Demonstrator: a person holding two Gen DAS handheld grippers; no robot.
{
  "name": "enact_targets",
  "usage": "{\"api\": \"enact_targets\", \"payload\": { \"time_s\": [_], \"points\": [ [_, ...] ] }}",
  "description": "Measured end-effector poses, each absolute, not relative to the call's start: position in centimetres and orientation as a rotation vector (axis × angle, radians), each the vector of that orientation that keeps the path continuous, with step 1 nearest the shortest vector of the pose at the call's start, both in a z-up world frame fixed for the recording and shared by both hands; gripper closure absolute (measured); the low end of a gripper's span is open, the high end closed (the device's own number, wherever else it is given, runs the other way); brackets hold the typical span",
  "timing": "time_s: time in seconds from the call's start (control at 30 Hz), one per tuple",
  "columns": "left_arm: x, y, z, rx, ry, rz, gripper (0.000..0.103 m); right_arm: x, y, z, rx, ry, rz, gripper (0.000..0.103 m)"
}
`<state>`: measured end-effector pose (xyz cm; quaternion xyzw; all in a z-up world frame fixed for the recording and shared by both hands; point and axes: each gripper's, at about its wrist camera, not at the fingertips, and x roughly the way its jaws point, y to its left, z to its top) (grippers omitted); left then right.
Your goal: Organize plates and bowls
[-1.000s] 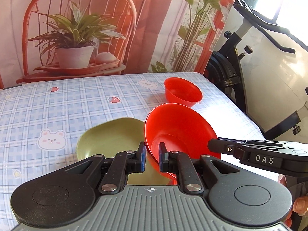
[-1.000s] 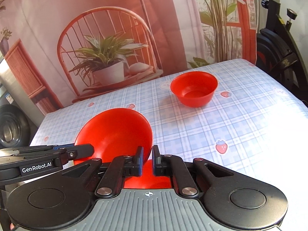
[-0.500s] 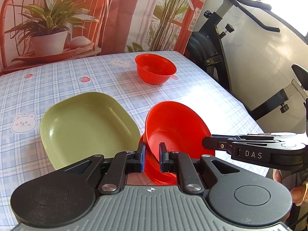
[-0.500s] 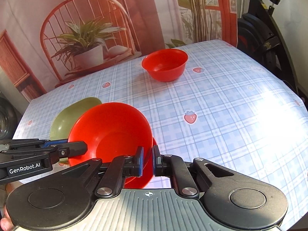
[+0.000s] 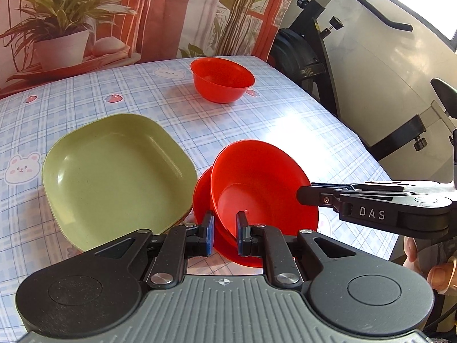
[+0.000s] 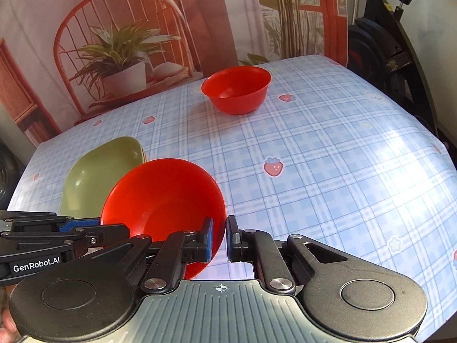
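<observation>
Nearest: left tongs [image 5: 224,235] pinched narrow on the near rim of a tilted red bowl [image 5: 262,188]; right tongs [image 6: 219,238] pinched narrow on the same bowl's opposite rim. Beneath it, apparently a second red dish [image 5: 204,197] on the tabletop [image 5: 300,131], just beside the green plate [image 5: 114,177].

Likely step: lowering the held bowl to nest in the dish below. Best done by levelling the bowl first, centring over the lower rim, bringing both sides down evenly, loosening only once seated. Uneven release risks a tip or a slide into the green plate.

Farther back: small red bowl [image 5: 222,79], alone, well apart, probably next for stacking.
</observation>
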<state>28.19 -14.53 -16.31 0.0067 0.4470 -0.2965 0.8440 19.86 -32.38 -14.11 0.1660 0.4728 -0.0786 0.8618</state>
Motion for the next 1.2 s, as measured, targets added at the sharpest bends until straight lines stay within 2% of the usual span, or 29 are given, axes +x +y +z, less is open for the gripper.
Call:
{"api": "enact_targets", "payload": {
  "time_s": [0.23, 0.3, 0.5, 1.2],
  "points": [
    [28.3, -14.6, -16.5, 0.027, 0.945, -0.615, 0.087, 19.8, -32.1, -14.6, 0.349, 1.001, -0.161, 0.094],
    [28.2, -14.7, -16.4, 0.033, 0.943, -0.617, 0.081, 19.8, -32.1, -14.7, 0.353, 1.000, -0.160, 0.094],
    [28.1, -14.5, -16.3, 0.022, 0.941, -0.616, 0.074, 19.7, -32.1, -14.7, 0.356, 1.000, -0.154, 0.093],
    [31.6, -13.7, -12.7, -0.006, 0.803, -0.552, 0.073, 22.4, -36.3, -11.5, 0.254, 0.782, -0.202, 0.086]
  ]
}}
